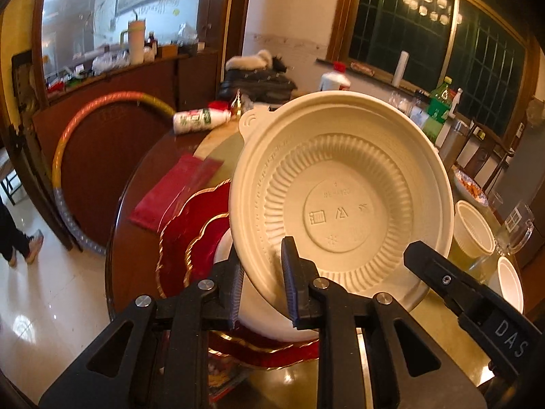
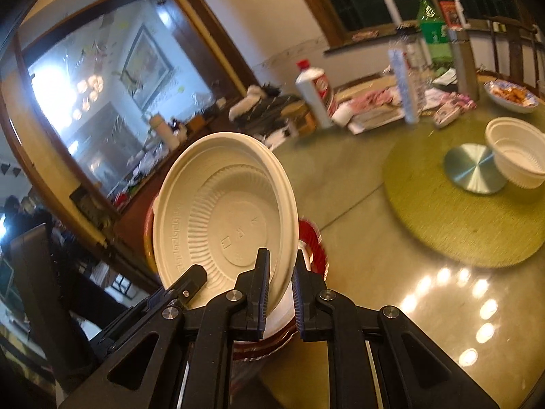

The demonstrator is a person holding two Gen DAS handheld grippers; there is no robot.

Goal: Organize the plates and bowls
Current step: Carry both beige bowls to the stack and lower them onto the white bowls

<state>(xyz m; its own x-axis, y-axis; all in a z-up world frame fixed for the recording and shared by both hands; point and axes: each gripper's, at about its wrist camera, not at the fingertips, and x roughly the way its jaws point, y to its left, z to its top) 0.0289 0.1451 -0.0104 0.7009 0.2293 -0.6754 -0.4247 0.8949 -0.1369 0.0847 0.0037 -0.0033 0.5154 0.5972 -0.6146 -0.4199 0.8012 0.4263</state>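
A cream ribbed plastic bowl [image 1: 340, 201] hangs tilted above the table, its inside facing both cameras. My left gripper [image 1: 262, 269] is shut on its lower left rim, one finger inside and one behind. My right gripper [image 2: 281, 266] is shut on the other side of the rim of the same bowl [image 2: 221, 214]. One right-gripper finger [image 1: 442, 276] shows at the bowl's lower right. Under the bowl lies a stack of red gold-edged plates [image 1: 197, 235] with a white dish [image 1: 272, 323] on top.
Two more cream bowls [image 1: 473, 228] [image 1: 509, 286] stand at the right beside a glass mug [image 1: 517, 225]. Another bowl [image 2: 517, 156] sits on the green turntable [image 2: 460, 225]. Bottles [image 2: 315, 88], a food dish [image 2: 511, 95] and clutter fill the far table. A person's legs [image 1: 17, 238] are at the left.
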